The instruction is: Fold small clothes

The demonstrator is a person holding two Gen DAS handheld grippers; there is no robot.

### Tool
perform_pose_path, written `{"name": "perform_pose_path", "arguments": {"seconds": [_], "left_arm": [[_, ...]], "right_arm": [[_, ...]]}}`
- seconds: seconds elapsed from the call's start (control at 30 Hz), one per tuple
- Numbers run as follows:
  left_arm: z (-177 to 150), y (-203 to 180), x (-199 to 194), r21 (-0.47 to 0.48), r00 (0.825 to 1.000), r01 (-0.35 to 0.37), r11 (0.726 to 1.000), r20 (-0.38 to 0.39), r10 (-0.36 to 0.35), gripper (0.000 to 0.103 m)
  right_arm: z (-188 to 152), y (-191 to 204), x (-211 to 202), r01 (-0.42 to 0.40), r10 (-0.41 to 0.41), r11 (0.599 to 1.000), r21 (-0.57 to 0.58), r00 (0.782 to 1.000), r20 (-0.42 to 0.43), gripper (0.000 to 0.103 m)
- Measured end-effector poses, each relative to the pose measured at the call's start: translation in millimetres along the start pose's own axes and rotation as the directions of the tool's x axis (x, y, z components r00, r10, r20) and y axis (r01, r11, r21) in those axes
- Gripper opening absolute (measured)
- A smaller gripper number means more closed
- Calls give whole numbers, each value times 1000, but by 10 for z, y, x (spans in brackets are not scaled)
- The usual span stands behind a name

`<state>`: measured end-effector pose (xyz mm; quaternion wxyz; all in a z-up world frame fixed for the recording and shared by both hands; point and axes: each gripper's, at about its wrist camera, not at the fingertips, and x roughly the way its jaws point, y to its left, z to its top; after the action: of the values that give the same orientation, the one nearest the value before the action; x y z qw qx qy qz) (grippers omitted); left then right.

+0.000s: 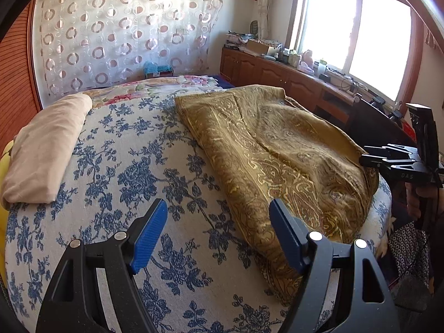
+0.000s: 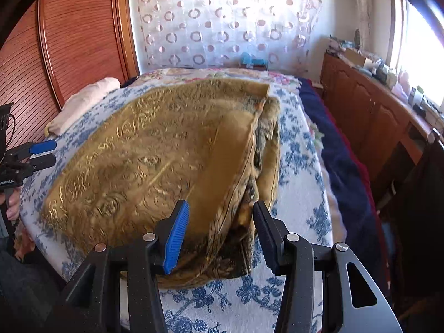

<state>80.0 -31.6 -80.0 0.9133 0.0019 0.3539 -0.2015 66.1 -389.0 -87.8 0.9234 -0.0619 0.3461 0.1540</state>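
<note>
A gold paisley garment (image 1: 266,152) lies spread on a bed covered with a white sheet printed with blue flowers (image 1: 133,172), in a sunlit bedroom. The left gripper (image 1: 217,236) hovers above the sheet with its blue-padded jaws wide apart and nothing between them; the garment's near edge lies just ahead of and beside its right-hand jaw, while bare floral sheet fills the gap. Well ahead and to the left of those jaws rests a folded beige cloth (image 1: 47,149) at the bed's edge.

The right gripper (image 2: 220,236), seen from its own camera, stands with its jaws apart over the garment's (image 2: 155,149) folded side, where a plain gold inner layer and stacked edges rise between the two pads; the pads do not visibly press on the fabric. In the left view this gripper (image 1: 369,156) reaches in from the far right, its tips at the garment's right edge.

Beyond both sets of jaws, a flowered quilt (image 1: 155,86) covers the head of the bed, backed by a sheer curtain with circle patterns (image 1: 125,33). To the right runs a wooden cabinet (image 1: 277,75), its top crowded with boxes and bottles beneath a bright window (image 1: 355,33). A reddish wooden panel (image 2: 80,36) stands left of the bed.
</note>
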Motion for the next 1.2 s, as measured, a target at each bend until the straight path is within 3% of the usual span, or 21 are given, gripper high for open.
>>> {"name": "perform_pose_path", "arguments": {"seconds": [0.03,0.1,0.27,0.53,0.57,0.63,0.7,0.73,0.83,1.2], "left_arm": [[-16,-7,0,3,1000,1,1000,-5,-1,77],[-32,-18,2,5,1000,2,1000,-9,-2,77],[-82,-64,7,2,999,27,1000,-26,-27,77],[-221,-122,37,-5,996,65,998,-65,-66,77],[-237,-118,40,-9,995,69,998,-68,-69,77],[-261,-112,49,-15,994,75,997,-74,-76,77],[-282,-116,56,-19,993,83,996,-77,-85,77],[-293,-124,55,-20,992,92,996,-79,-94,77],[-320,-149,32,-20,990,118,993,-77,-119,75],[-411,-290,43,2,974,194,981,-118,-192,46]], "right_arm": [[0,-9,-3,-3,3,1000,-1,1000,2,43],[3,-23,-24,-14,14,1000,-8,1000,-3,8],[-12,-110,-177,-11,10,1000,23,999,45,6],[-143,-151,-131,-2,0,997,74,1000,27,6],[-136,-117,-128,1,-3,997,77,1000,30,7],[-125,-104,-133,18,-20,997,76,999,32,18],[-120,-89,-110,29,-31,997,71,999,28,48],[-120,-84,-94,26,-28,997,73,999,27,51],[-125,-94,-17,34,-35,997,74,999,8,53],[-187,-138,123,5,-1,992,126,999,-33,59]]}}
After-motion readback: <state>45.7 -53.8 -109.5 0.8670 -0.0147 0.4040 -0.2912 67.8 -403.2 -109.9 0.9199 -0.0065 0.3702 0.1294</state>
